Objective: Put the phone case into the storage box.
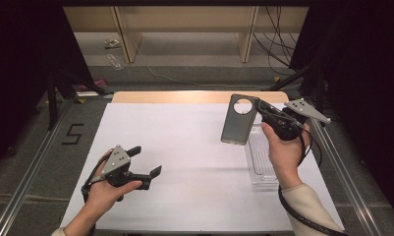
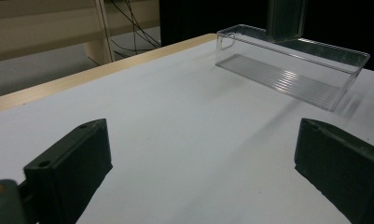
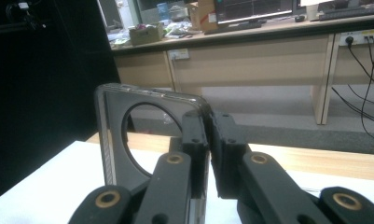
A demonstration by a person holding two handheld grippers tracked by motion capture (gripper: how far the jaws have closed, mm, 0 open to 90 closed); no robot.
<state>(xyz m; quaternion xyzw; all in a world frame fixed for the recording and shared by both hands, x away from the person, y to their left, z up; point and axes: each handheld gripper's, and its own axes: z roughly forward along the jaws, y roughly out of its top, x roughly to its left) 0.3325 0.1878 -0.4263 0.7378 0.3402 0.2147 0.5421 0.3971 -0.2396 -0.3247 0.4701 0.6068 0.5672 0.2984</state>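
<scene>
Between the fingers (image 3: 194, 135) of the right gripper (image 1: 263, 112), a dark grey phone case (image 1: 239, 119) is pinched by its edge. The fingers are nearly together, pressed on the thin wall of the case from either side, near the end that has a large round hole. In the right gripper view the case stands on edge just left of the fingers, with the hole showing at its upper part. From above, the case hangs upright in the air, raised off the worktop (image 1: 184, 147), with the round hole at the top.

Just below and beside the case, a clear plastic tray (image 1: 261, 157) lies on the right part of the white worktop. The tray is long and shallow with a ribbed floor, and nothing is in it. In the left gripper view the lower end of the case shows above the far rim of the tray.

The left gripper (image 1: 148, 161) is held low over the near left part of the worktop, well apart from the case and tray. Its fingers (image 2: 72, 168) are spread wide and hold nothing.

On the grey floor left of the worktop, the numeral "5" (image 1: 72, 133) is marked in black.
</scene>
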